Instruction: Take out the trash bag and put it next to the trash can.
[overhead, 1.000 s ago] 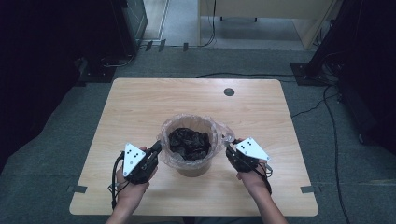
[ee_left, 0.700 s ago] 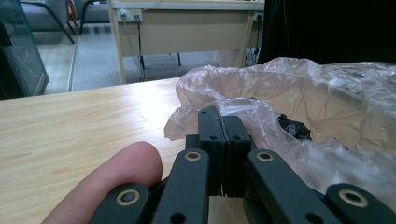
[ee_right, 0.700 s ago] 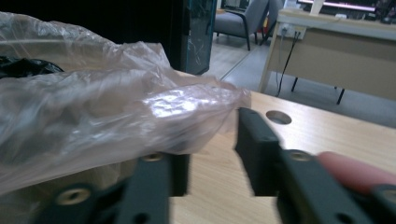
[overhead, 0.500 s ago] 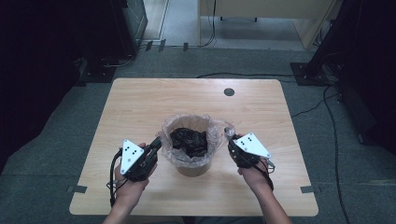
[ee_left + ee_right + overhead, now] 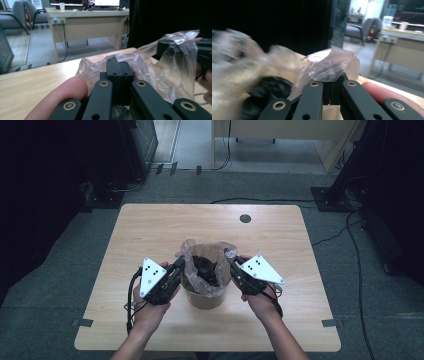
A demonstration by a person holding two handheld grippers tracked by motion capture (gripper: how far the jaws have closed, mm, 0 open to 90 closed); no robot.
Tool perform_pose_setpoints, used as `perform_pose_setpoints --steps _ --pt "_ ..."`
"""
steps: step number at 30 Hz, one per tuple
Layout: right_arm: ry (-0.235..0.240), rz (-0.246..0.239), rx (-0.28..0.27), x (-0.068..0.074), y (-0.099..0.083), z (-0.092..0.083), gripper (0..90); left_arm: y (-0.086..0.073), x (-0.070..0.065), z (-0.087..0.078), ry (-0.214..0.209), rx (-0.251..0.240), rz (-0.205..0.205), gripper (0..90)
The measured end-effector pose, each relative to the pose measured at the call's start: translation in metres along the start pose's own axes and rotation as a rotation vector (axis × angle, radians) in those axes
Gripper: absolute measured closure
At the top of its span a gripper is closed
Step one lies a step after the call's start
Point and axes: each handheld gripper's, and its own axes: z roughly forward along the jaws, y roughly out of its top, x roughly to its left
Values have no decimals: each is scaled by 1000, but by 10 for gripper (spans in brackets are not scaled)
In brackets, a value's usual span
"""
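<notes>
Two black fingers (image 5: 120, 75) of the left gripper (image 5: 179, 268) are pressed flat together, with the edge of a clear plastic bag (image 5: 207, 265) pinched between them. The right gripper (image 5: 233, 268) has its fingers (image 5: 336, 87) closed the same way on the opposite edge of the bag, having just finished closing on it. In the left gripper view the crumpled film rises behind and to the right of the closed jaws, and the right gripper appears farther off behind the plastic. In the right gripper view a fold of film stands up from between the jaws, and the rest of the bag is blurred.

The bag lines a round brown bucket (image 5: 205, 296) and its rim is lifted up above the bucket's top between the two grippers. Dark contents (image 5: 202, 266) lie inside the bag; what they are cannot be told. The bucket stands on a light wooden table (image 5: 150, 230), in the near half and about midway across it.

Each gripper is held by a hand, the left hand (image 5: 150, 312) and the right hand (image 5: 262, 305), with forearms coming in from the near edge of the table. A grey three-cornered plate sits on top of each gripper. A small dark round cap (image 5: 245, 218) is set into the table near its far edge. Beyond the table lie grey carpet and a pale desk (image 5: 87, 22).
</notes>
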Motion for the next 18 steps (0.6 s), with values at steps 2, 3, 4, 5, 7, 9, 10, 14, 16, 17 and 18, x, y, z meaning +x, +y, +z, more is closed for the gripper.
perform_pose_setpoints --steps 2,3,4,5,7,9,10,14,16,17,18 --pt "30 -5 -21 5 6 -3 900 4 0 -2 -8 -22 -1 900" --pt "40 -18 -27 8 9 -6 893 5 1 -3 -6 -24 -3 900" --pt "40 -18 -27 8 9 -6 893 4 2 -3 -4 -18 -4 900" --pt "42 -32 -11 8 7 -7 830 2 4 -3 2 -9 -2 900" --pt "39 -34 7 7 5 -8 795 -4 9 -2 11 11 -14 896" --pt "39 -8 36 2 -2 -9 771 -10 14 -3 9 21 -38 859" --pt "39 16 45 -1 -4 -11 754 -12 16 -4 6 24 -42 859" --pt "50 90 77 -10 -13 -17 691 -18 18 -4 -11 40 -50 736" --pt "68 100 87 -9 -15 -20 653 -19 17 -2 -15 49 -48 698" --pt "68 100 87 -9 -15 -20 653 -19 17 -2 -15 49 -48 687" --pt "93 103 95 -7 -15 -23 594 -19 16 -2 -15 49 -48 675"
